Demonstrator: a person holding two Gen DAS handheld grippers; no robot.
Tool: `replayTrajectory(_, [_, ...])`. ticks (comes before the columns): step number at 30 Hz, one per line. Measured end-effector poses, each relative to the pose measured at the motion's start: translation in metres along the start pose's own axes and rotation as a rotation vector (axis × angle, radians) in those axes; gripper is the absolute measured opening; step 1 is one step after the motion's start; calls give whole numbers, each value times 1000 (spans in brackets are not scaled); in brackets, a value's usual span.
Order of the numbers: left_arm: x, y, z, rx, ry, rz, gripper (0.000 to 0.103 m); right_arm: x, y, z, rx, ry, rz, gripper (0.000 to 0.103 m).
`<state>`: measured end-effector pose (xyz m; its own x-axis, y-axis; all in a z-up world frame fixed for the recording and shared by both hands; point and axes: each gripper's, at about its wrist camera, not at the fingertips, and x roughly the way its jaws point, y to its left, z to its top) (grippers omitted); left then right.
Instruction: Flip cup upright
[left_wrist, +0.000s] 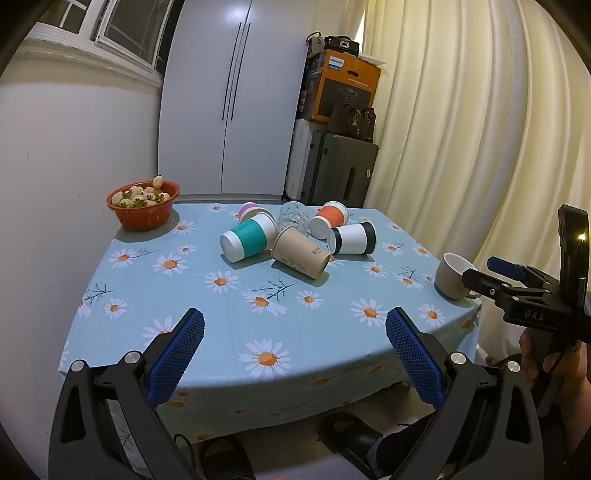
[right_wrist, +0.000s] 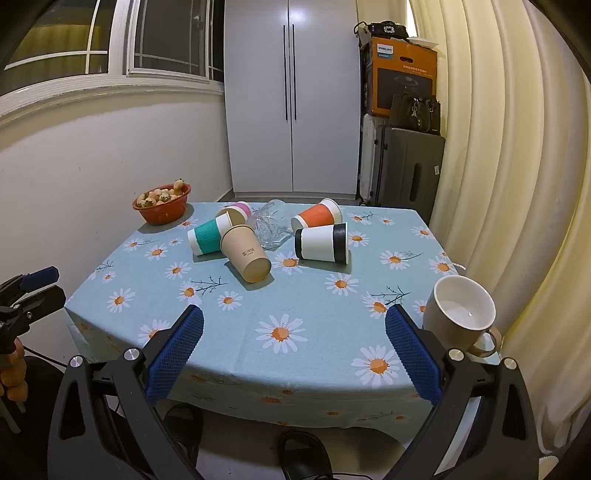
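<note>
Both grippers hang at the near edge of the worktop (right_wrist: 258, 314), the left gripper (left_wrist: 294, 354) and right gripper (right_wrist: 294, 352) each with jaws spread wide, holding nothing. Mid-worktop, several paper cups lie toppled: the tan cup (right_wrist: 246, 257) nearest, touching the teal cup (right_wrist: 208, 239). A mug (right_wrist: 460, 314) stands just beside the right gripper.

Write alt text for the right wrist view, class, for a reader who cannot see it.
Several cups lie tipped over mid-table on a daisy tablecloth: teal cup, tan paper cup, glass, orange cup and black-and-white cup. The open right gripper frames them; a beige mug stands upright at right.
</note>
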<state>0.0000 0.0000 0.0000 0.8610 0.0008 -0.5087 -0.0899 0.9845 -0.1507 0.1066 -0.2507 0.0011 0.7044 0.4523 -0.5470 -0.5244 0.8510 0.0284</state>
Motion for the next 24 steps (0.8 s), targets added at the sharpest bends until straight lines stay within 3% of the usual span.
replayTrajectory(24, [-2, -4, 2, -12, 5, -5, 96, 1, 4, 0, -6, 11, 3, 98])
